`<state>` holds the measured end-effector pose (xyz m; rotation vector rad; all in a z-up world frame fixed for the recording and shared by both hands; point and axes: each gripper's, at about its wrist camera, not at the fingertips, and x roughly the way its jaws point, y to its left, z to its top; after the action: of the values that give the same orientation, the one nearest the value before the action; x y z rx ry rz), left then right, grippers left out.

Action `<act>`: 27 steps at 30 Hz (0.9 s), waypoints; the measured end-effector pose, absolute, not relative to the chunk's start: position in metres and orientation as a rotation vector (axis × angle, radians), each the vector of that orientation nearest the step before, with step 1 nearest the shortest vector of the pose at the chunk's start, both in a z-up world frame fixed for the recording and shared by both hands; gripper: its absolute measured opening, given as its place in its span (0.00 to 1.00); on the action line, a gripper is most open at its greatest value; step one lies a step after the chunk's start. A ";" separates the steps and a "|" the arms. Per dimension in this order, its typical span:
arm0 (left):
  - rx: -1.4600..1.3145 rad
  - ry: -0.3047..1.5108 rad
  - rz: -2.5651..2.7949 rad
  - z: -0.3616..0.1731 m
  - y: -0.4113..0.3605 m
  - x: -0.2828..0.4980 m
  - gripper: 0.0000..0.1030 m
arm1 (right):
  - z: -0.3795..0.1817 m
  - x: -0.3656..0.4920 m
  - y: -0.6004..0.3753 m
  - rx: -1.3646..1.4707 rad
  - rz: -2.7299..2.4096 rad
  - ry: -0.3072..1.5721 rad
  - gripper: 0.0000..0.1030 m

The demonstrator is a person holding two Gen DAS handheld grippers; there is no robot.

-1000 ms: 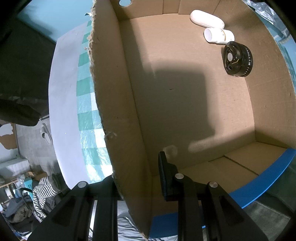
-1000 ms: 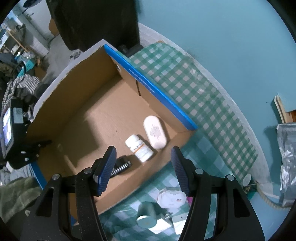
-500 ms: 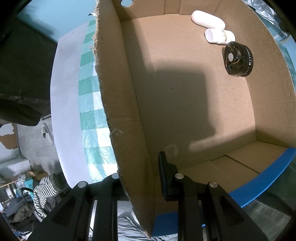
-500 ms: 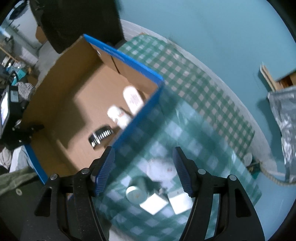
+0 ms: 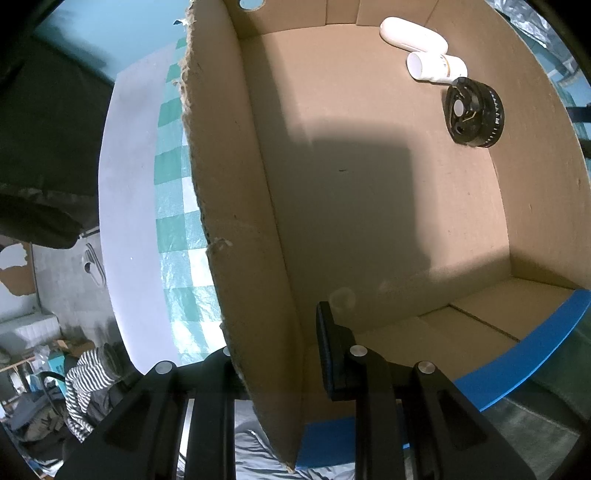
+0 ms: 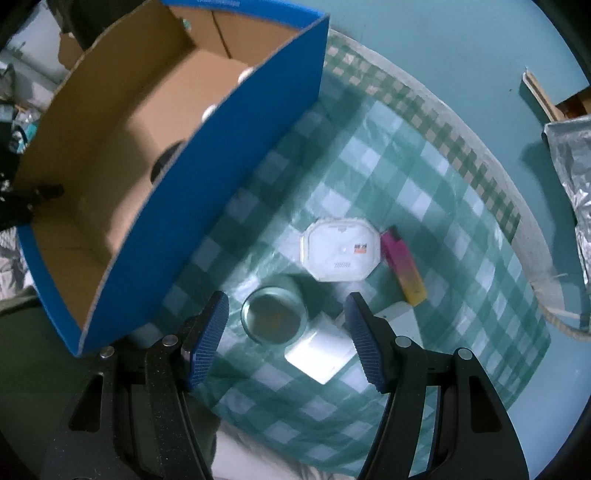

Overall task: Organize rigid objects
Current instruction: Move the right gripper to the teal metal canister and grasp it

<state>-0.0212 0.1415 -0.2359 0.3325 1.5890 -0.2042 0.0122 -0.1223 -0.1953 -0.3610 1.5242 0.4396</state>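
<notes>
Meanwhile, the left hand-held gripper (image 5: 280,354) is pinching the brown cardboard box's (image 5: 236,221) near wall, steadying it. The right hand-held gripper (image 6: 288,332), jaws apart and empty, is hovering over the round glass jar (image 6: 274,319) on the checked surface (image 6: 424,177); next it likely needs lowering around the jar.

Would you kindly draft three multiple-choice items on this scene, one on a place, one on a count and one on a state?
1. Where does the glass jar stand?
A. inside the box
B. on the checked cloth, outside the box
C. on the floor

2. How many things lie in the cardboard box?
A. one
B. three
C. five

3. What is the left gripper doing?
A. clamped on the box wall
B. hanging open over the cloth
C. holding the jar

Answers: 1 B, the jar sits on the checked cloth beside the blue wall. 2 B, a white case, a white bottle and a black wheel. 3 A, its fingers straddle the wall.
</notes>
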 end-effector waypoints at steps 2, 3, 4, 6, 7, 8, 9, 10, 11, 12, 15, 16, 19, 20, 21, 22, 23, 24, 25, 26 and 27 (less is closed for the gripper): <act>0.335 1.588 -0.205 -0.236 0.141 -0.021 0.21 | -0.203 0.009 -0.122 -0.357 0.437 1.528 0.64; 0.336 1.586 -0.206 -0.236 0.140 -0.022 0.21 | -0.207 0.007 -0.122 -0.356 0.435 1.526 0.64; 0.338 1.586 -0.205 -0.236 0.140 -0.022 0.21 | -0.209 0.007 -0.122 -0.358 0.432 1.526 0.64; 0.341 1.585 -0.206 -0.236 0.140 -0.022 0.21 | -0.215 0.005 -0.123 -0.357 0.423 1.525 0.64; 0.340 1.585 -0.206 -0.236 0.140 -0.023 0.22 | -0.218 0.005 -0.124 -0.347 0.420 1.523 0.64; 0.340 1.586 -0.206 -0.237 0.140 -0.023 0.22 | -0.220 0.005 -0.125 -0.333 0.417 1.523 0.64; 0.341 1.585 -0.207 -0.236 0.140 -0.023 0.22 | -0.222 0.005 -0.126 -0.326 0.414 1.521 0.64; 0.343 1.585 -0.208 -0.236 0.140 -0.023 0.22 | -0.224 0.005 -0.127 -0.321 0.409 1.518 0.64; 0.343 1.584 -0.208 -0.236 0.140 -0.023 0.22 | -0.226 0.005 -0.127 -0.320 0.405 1.518 0.64; 0.343 1.584 -0.208 -0.236 0.140 -0.023 0.22 | -0.228 0.005 -0.128 -0.319 0.402 1.519 0.64; 0.343 1.585 -0.209 -0.236 0.140 -0.023 0.22 | -0.234 0.004 -0.128 -0.323 0.397 1.514 0.62; 0.344 1.585 -0.210 -0.236 0.140 -0.022 0.22 | -0.237 0.003 -0.127 -0.330 0.399 1.513 0.59; 0.345 1.584 -0.213 -0.235 0.139 -0.022 0.23 | -0.243 0.000 -0.125 -0.340 0.404 1.516 0.51; 0.344 1.584 -0.214 -0.235 0.139 -0.021 0.23 | -0.244 -0.001 -0.124 -0.340 0.407 1.515 0.46; 0.344 1.583 -0.214 -0.235 0.139 -0.021 0.23 | -0.244 -0.002 -0.124 -0.337 0.413 1.511 0.44; 0.344 1.584 -0.214 -0.235 0.140 -0.021 0.23 | -0.244 -0.003 -0.123 -0.337 0.413 1.502 0.43; 0.345 1.584 -0.213 -0.236 0.140 -0.020 0.23 | -0.244 -0.004 -0.122 -0.338 0.413 1.496 0.43; 0.345 1.583 -0.214 -0.235 0.140 -0.020 0.23 | -0.244 -0.005 -0.122 -0.338 0.416 1.494 0.43; 0.344 1.584 -0.214 -0.235 0.140 -0.020 0.23 | -0.244 -0.006 -0.122 -0.338 0.419 1.495 0.43; 0.345 1.584 -0.214 -0.236 0.140 -0.020 0.23 | -0.243 -0.006 -0.122 -0.337 0.420 1.496 0.43; 0.347 1.585 -0.213 -0.236 0.140 -0.020 0.23 | -0.242 -0.006 -0.123 -0.332 0.421 1.499 0.43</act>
<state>-0.0202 0.1399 -0.2357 0.3465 1.5850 -0.2132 -0.0061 -0.1227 -0.2420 -0.3324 1.4989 0.4205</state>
